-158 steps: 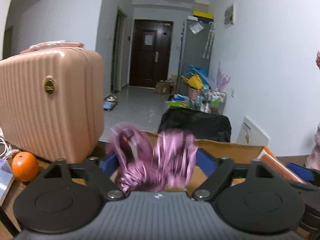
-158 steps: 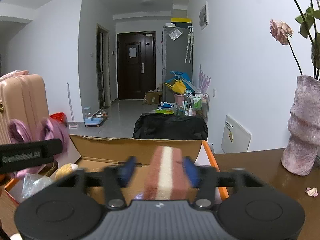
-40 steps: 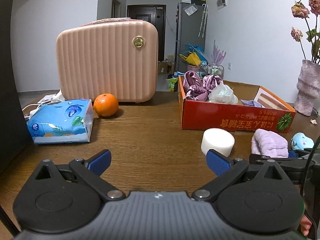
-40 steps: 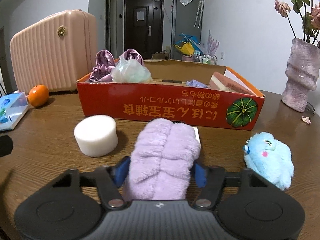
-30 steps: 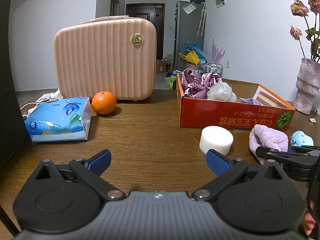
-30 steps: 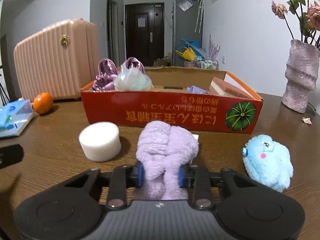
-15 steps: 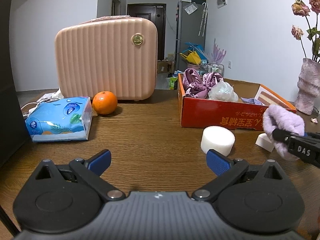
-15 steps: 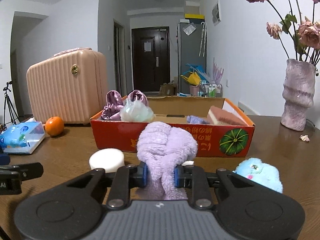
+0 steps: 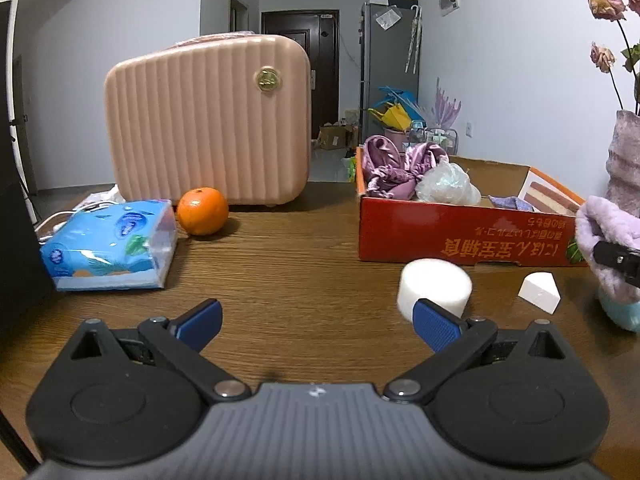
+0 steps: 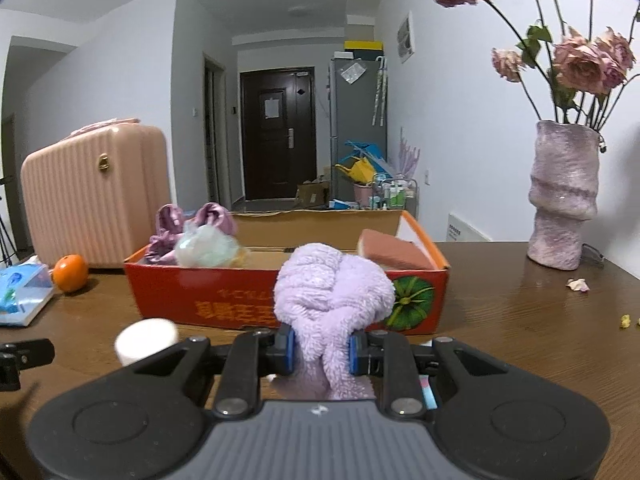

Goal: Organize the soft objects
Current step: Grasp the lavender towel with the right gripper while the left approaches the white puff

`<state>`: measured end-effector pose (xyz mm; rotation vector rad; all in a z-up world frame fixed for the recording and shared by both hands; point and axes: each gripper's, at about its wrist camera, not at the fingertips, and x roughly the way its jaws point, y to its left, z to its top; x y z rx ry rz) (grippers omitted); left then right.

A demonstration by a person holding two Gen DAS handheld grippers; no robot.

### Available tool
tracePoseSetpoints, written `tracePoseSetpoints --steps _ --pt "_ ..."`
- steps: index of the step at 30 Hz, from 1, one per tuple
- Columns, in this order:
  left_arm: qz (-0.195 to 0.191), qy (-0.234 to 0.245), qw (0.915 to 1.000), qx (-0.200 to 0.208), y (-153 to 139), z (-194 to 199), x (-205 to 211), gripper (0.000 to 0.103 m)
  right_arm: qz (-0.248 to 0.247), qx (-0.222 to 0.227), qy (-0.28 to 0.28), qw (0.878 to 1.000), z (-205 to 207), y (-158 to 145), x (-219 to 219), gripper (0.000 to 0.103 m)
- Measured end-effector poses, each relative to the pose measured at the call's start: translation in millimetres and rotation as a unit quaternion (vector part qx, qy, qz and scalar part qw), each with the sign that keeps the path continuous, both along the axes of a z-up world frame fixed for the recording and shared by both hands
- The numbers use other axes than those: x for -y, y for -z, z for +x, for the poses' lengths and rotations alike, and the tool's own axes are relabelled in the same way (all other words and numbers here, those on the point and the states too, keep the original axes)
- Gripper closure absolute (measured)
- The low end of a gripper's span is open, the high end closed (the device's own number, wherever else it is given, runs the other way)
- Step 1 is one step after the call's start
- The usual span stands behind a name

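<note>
The right tongs [image 10: 320, 350] are clamped on a fluffy purple towel [image 10: 334, 292], pinching it low so its bunched top bulges above the pads and stays clear of the table [image 10: 520, 320]. It hangs in front of the red box [image 10: 208, 292], about level with the rim, probably so it can pass over the near wall and drop inside. That box already holds a purple satin cloth [image 10: 172, 232], a pale mesh puff [image 10: 208, 250] and a pink sponge [image 10: 394, 254]. The left tongs [image 9: 316, 322] stand wide open and empty, low over the table, pointed toward the white foam cylinder [image 9: 434, 286] just ahead, likely 1 of the next pickups; a small white wedge [image 9: 538, 290] lies beside it.
</note>
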<state>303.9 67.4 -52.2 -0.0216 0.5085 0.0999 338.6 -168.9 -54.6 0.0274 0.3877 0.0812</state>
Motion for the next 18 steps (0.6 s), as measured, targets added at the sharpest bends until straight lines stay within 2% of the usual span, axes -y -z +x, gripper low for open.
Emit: tracePoseSetpoints --steps 9,18 --pt "-0.01 0.004 0.9998 -0.017 5.0 27.1 32.7 0.0 -0.004 0.015 0.018 1.0 6.2 -0.1 33.6 0.08" --pt "-0.014 0.007 0.9986 -0.05 14.7 58.4 62.9 0.0 -0.012 0.024 0.033 0.999 12.0 -0.7 63.7 0.08"
